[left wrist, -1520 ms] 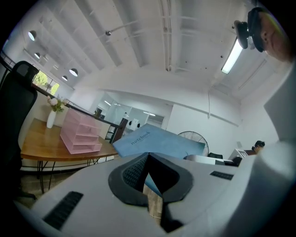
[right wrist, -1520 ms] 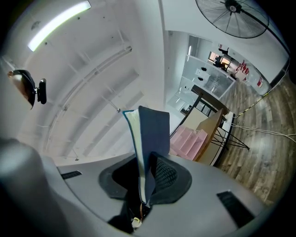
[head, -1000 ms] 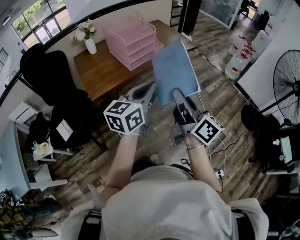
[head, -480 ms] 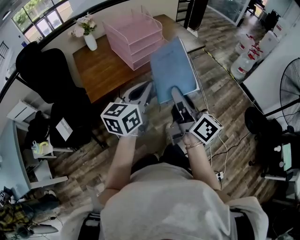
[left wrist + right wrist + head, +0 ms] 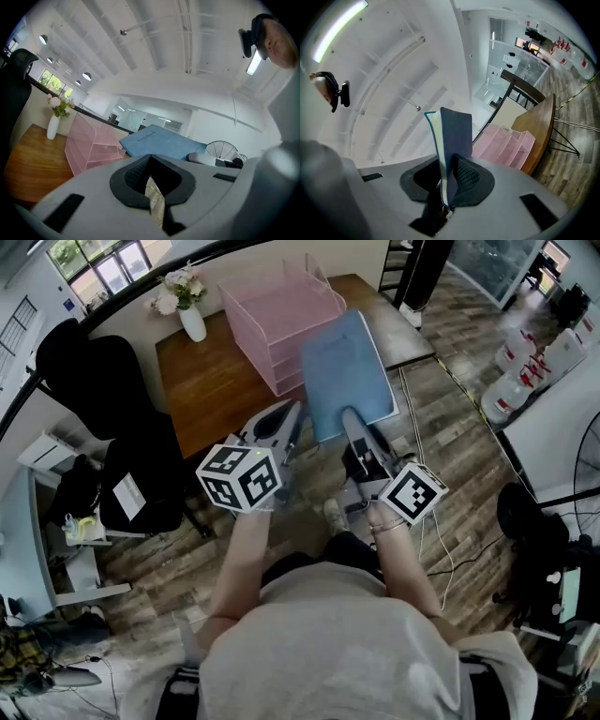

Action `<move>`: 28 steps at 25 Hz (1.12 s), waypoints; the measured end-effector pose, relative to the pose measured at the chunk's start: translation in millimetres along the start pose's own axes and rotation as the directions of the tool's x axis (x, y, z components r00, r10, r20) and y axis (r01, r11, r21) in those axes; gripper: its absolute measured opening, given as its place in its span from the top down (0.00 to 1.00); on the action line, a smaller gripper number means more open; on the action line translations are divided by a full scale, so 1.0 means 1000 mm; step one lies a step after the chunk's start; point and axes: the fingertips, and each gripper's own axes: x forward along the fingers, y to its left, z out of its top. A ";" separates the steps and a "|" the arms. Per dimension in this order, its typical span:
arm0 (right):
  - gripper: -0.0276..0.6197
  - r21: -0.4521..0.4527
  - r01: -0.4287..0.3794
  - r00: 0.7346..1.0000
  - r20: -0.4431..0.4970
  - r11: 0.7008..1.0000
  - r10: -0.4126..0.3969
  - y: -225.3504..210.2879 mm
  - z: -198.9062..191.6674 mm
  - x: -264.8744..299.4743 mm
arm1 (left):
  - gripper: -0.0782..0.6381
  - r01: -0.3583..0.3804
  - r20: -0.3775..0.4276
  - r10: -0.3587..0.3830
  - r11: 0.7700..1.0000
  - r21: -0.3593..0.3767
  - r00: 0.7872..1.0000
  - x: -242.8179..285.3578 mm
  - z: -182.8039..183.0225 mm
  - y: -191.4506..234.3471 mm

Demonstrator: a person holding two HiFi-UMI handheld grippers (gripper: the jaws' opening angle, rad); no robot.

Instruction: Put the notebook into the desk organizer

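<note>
The blue notebook (image 5: pixel 345 376) stands out over the wooden floor, its far edge close to the front of the pink tiered desk organizer (image 5: pixel 281 320). My right gripper (image 5: pixel 352 424) is shut on its near edge. In the right gripper view the notebook (image 5: pixel 452 140) rises edge-on from between the pads, with the organizer (image 5: pixel 504 143) beyond it. My left gripper (image 5: pixel 284 424) is beside it to the left, shut and holding nothing. In the left gripper view its tips (image 5: pixel 150 161) meet, and the notebook (image 5: pixel 159 143) lies to the right of the organizer (image 5: pixel 91 145).
The organizer stands on a wooden desk (image 5: pixel 216 390) next to a white vase of flowers (image 5: pixel 187 310). A black office chair (image 5: pixel 103 381) stands left of the desk. Water bottles (image 5: pixel 534 362) are at the far right. Cables (image 5: pixel 422 521) trail on the floor.
Both grippers and the notebook have moved toward the desk. The organizer and the desk now sit closer to the notebook's far edge. The grip on the notebook is unchanged.
</note>
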 end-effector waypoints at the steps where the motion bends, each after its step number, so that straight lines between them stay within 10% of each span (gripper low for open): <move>1: 0.84 -0.002 -0.011 1.000 -0.009 1.000 0.011 -0.005 0.005 0.009 | 0.87 -0.008 0.006 0.008 1.000 0.002 1.000 0.008 0.003 0.004; 28: 0.84 0.110 -0.206 0.952 -0.206 0.972 0.225 -0.115 0.089 0.140 | 0.87 -0.293 0.118 0.290 0.956 0.008 0.950 0.130 0.046 0.067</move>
